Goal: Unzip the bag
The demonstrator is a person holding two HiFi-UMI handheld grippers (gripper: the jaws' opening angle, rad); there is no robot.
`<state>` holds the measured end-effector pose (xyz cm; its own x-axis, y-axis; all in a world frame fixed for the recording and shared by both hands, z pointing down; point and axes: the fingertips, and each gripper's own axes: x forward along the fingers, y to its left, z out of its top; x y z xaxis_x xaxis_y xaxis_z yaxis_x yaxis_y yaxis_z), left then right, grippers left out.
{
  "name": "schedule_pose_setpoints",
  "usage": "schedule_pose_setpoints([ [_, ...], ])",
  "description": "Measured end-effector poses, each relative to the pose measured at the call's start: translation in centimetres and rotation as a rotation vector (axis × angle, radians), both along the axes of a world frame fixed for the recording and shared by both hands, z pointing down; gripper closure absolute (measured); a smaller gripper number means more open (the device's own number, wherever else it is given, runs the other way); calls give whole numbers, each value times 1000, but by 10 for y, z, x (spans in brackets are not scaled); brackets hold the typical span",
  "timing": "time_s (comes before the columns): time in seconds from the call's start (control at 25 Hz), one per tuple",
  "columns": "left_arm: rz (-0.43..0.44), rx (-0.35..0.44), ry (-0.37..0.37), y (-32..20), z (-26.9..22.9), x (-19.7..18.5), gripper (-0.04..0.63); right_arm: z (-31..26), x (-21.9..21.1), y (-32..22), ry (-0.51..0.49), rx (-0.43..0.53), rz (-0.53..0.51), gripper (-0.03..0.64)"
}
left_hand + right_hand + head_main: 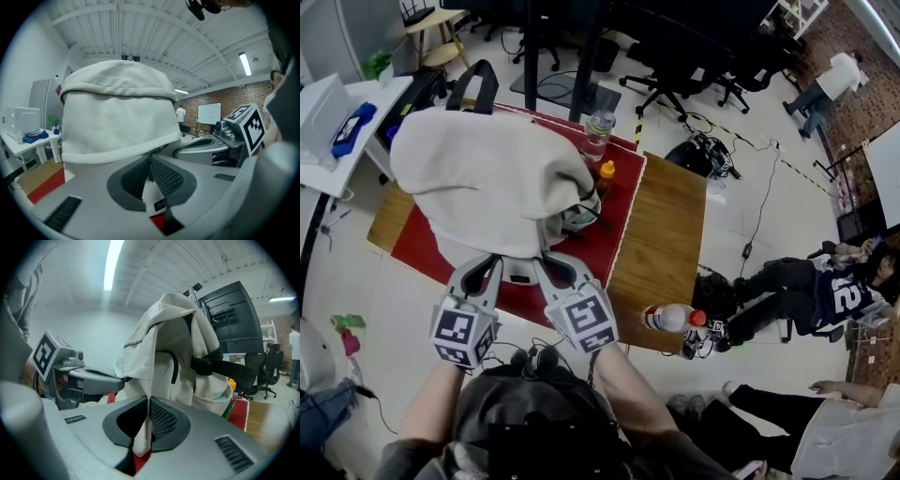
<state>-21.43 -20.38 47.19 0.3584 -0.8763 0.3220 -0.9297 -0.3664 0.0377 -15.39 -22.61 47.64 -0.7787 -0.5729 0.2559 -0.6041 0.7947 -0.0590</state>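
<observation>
Floor: pale tiled floor (741, 216), cables trailing.
Table: wooden table (670, 234) under a red mat (619, 220).
Left side: white desk (384, 94), wooden stool (441, 37).
Seating: black office chairs (675, 89).
Wall: brick wall (220, 98), whiteboard (209, 113).
Ceiling: white, strip light (244, 63).

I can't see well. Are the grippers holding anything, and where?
Both hold the bag. Right gripper: a fold of its white cloth. Left gripper: a small dark bit at its edge, maybe the zip pull.

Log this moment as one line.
left hand-held gripper: shut on bag | right hand-held gripper: shut on bag | bag: upright on red mat
</observation>
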Motion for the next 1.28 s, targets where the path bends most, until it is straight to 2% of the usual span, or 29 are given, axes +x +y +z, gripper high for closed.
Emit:
schedule_pose_setpoints([
  [0.16, 13, 13, -30, 0, -2, -12, 545, 3, 5, -4, -21, -2, 3, 598],
  [0.32, -16, -14, -33, 2, 9, -37, 545, 2, 5, -10, -8, 11, 13, 598],
  [0.44, -49, 9, -64, -2, 11, -72, 545, 5, 6, -17, 0, 23, 47, 598],
  [0.68, -124, -30, -122, 0, 22, -175, 545, 11, 6, -30, 1, 4, 133, 598],
  [0.8, -59, -40, -111, 6, 23, -208, 543, 11, -8, -32, 33, 11, 180, 598],
  [1.0, 41, -51, -42, 2, 37, -256, 541, 20, -44, -30, 92, 25, 272, 597],
  [1.28, 151, -38, -3, -8, 37, -269, 540, 18, -54, -8, 82, 18, 415, 598],
])
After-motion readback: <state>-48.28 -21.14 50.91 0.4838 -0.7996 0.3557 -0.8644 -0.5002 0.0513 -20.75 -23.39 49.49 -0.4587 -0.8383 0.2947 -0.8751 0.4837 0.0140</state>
